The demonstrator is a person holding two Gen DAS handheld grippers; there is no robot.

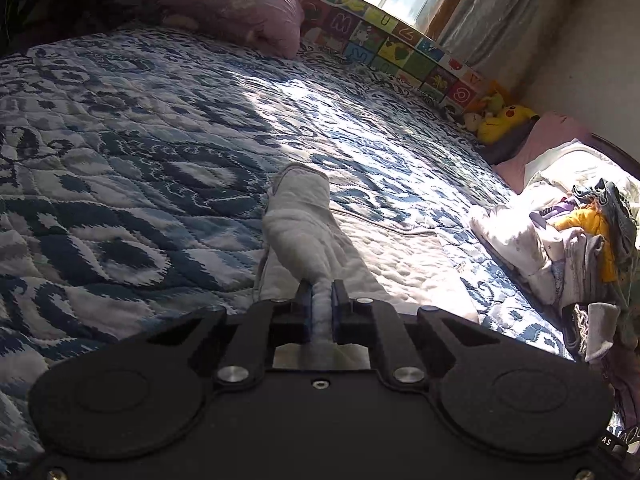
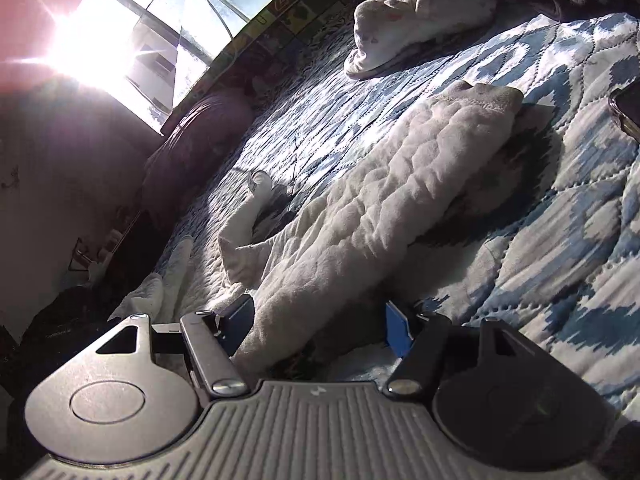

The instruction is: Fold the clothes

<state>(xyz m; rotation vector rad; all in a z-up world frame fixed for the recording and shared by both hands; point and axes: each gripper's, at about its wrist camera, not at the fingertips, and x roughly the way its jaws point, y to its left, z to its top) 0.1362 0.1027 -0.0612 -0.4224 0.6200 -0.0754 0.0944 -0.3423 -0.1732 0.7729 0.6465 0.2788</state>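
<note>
A white fleecy garment [image 1: 300, 216] lies on the blue-and-white quilted bed [image 1: 120, 140], and one end of it rises in a bunched strip into my left gripper [image 1: 322, 296], which is shut on it. In the right wrist view the same garment [image 2: 400, 184] stretches away across the quilt [image 2: 560, 240], with a thin limb [image 2: 244, 216] curling off to the left. My right gripper [image 2: 320, 320] stands open low over the bed. The near end of the garment lies between its two blue-padded fingers, and no grip on it shows.
A heap of mixed clothes [image 1: 580, 240] sits at the bed's right edge. A pink pillow [image 1: 232, 0] and a colourful alphabet mat [image 1: 380, 40] line the window side, with a yellow plush toy [image 1: 504, 118] in the corner. Another white garment [image 2: 420, 20] and a dark flat object [image 2: 628, 108] lie farther off.
</note>
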